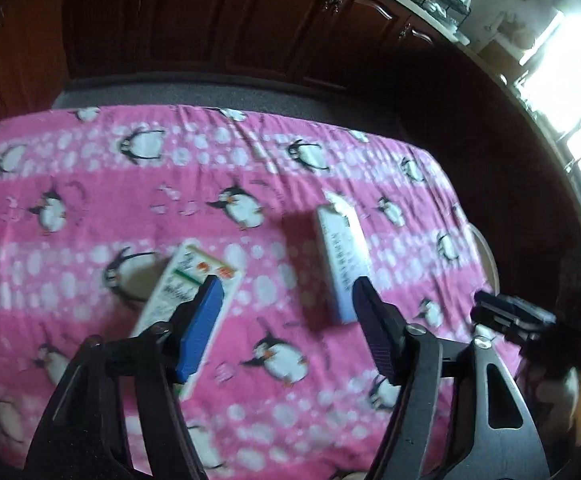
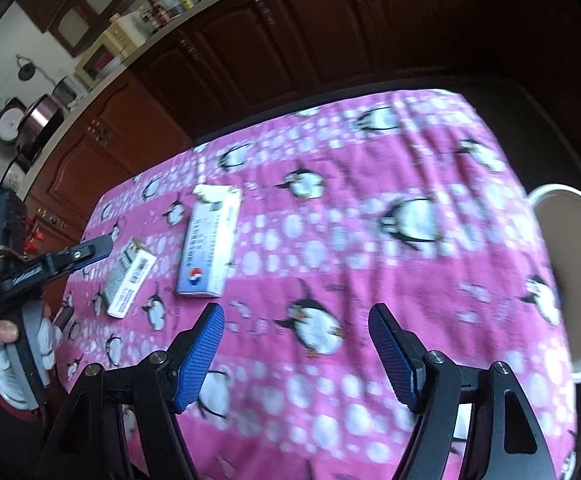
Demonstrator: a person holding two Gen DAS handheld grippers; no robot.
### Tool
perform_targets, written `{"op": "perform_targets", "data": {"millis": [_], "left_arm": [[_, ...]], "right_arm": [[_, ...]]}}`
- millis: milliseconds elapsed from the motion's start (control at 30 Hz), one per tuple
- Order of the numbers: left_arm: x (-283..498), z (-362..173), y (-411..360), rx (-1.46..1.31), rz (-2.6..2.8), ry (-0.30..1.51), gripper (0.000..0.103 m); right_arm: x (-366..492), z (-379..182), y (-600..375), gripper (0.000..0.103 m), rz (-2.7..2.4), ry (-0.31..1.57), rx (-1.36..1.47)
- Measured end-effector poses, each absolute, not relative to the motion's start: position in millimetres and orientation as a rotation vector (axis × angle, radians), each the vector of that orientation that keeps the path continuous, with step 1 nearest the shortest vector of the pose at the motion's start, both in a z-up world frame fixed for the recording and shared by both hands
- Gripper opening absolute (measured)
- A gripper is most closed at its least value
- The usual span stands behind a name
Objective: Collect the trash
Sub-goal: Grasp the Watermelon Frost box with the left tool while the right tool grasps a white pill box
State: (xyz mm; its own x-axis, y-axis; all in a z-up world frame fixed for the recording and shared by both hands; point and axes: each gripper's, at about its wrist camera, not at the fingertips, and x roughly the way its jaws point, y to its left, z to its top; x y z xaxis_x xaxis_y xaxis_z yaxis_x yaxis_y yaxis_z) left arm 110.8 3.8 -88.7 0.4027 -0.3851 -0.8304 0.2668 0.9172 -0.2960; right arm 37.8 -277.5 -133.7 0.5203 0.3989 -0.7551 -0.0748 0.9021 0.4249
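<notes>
Two empty cartons lie on a pink penguin cloth point(image 1: 130, 200). A long white and blue box point(image 1: 342, 256) lies ahead of my left gripper point(image 1: 286, 292), which is open and empty above the cloth. A smaller white box with green and red print point(image 1: 186, 280) lies partly under its left finger. In the right wrist view the long box point(image 2: 210, 240) and the smaller box point(image 2: 128, 280) lie at the left; my right gripper point(image 2: 296, 316) is open and empty, to the right of them. The left gripper point(image 2: 90, 252) shows at the far left.
A white bin point(image 2: 570, 280) stands off the table's right edge; its rim shows in the left wrist view point(image 1: 484, 252). Dark wooden cabinets point(image 2: 290, 40) run behind the table. The right gripper's body point(image 1: 510, 316) is at the right.
</notes>
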Motion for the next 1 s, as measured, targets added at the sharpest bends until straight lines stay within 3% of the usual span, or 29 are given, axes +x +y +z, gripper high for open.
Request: {"op": "perform_targets", "data": {"millis": [400,800,833,900,1000], "left_arm": [[100,-121,22,0.135,-0.268,1.041,0.068],[125,-149,16,0.128,-0.229,1.117,0.068],[127,-152,17,0.109,-0.226,1.133,0.068],[128,-156,17,0.088,-0.214,1.157,0.068],[125,-156,15,0.097,-0.198,1.146,0.061]], "right_arm": [[106,-146,-175,0.079,0.349,1.044,0.229],[145,-174,-145,0.078,0.307,1.106,0.185],[145,-175,-143,0.074,0.308,1.102,0.181],[142,-176,-145,0.054,0.295,1.085,0.151],[135,-175,-152,0.05,0.352,1.09,0.168]]}}
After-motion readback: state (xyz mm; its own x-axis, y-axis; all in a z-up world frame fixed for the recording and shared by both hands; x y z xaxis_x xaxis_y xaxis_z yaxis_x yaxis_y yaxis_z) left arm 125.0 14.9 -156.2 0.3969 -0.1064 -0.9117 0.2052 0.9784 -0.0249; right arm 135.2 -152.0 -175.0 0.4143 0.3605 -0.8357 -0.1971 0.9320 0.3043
